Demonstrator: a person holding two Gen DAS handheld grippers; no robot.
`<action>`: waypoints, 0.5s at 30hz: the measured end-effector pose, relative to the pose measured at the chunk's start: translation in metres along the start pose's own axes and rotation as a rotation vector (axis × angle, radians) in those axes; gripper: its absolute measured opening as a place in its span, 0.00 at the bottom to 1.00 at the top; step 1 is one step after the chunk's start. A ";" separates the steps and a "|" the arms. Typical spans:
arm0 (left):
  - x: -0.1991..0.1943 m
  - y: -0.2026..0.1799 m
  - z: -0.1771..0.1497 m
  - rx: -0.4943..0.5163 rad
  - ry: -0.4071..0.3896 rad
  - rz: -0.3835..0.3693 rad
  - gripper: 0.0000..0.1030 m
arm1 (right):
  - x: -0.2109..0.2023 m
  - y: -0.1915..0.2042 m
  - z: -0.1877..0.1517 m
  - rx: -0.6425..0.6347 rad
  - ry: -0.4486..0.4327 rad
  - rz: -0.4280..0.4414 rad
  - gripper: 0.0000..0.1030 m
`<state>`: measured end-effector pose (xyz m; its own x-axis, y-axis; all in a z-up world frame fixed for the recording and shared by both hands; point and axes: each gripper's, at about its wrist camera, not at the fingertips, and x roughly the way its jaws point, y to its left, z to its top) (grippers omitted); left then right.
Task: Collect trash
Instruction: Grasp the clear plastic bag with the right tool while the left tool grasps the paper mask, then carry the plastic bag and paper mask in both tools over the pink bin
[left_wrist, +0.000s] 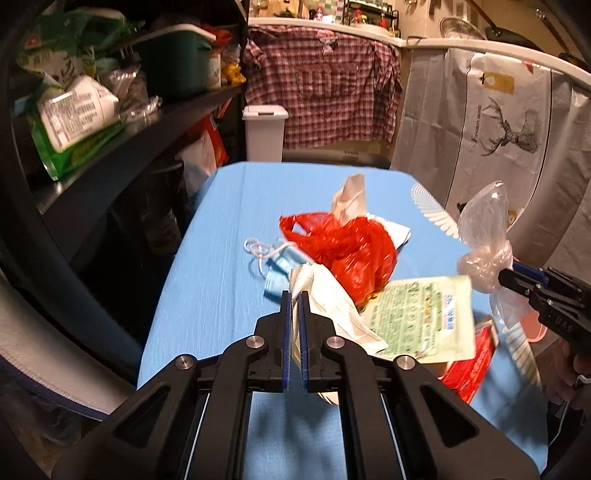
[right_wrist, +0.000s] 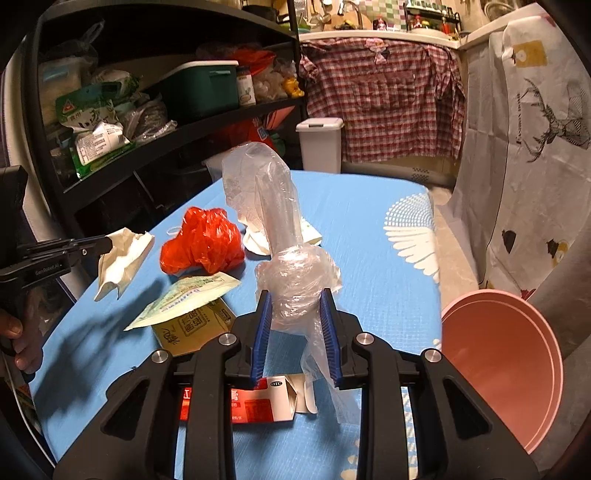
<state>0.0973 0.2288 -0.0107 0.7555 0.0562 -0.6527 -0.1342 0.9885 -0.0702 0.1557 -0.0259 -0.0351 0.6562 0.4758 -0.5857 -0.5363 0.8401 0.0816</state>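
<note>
My left gripper (left_wrist: 294, 295) is shut on a crumpled white paper wrapper (left_wrist: 325, 299) and holds it above the blue table (left_wrist: 221, 258); the wrapper also shows in the right wrist view (right_wrist: 123, 258). My right gripper (right_wrist: 295, 295) is shut on a knotted clear plastic bag (right_wrist: 284, 258), lifted above the table; the bag also shows in the left wrist view (left_wrist: 484, 236). On the table lie a red plastic bag (left_wrist: 347, 247), a blue face mask (left_wrist: 277, 266), a green-white sachet (left_wrist: 421, 317), a red-white medicine box (right_wrist: 258, 402) and a yellow carton (right_wrist: 195, 328).
A pink basin (right_wrist: 506, 369) sits at the table's right edge. A white lidded bin (right_wrist: 320, 144) stands on the floor beyond the table. A black shelf (right_wrist: 155, 110) full of packages runs along the left. Cloth-covered counters line the back and right.
</note>
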 end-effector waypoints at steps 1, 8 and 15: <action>-0.003 -0.002 0.001 -0.001 -0.007 -0.002 0.04 | -0.003 0.000 0.000 -0.002 -0.006 -0.001 0.26; -0.023 -0.014 0.005 0.007 -0.048 -0.009 0.04 | -0.027 -0.006 0.003 0.004 -0.048 -0.009 0.26; -0.039 -0.026 0.006 0.009 -0.076 -0.023 0.04 | -0.052 -0.007 0.007 0.002 -0.083 -0.016 0.26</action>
<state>0.0753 0.2018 0.0207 0.8046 0.0438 -0.5922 -0.1107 0.9909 -0.0771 0.1287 -0.0549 0.0001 0.7065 0.4825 -0.5177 -0.5246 0.8481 0.0745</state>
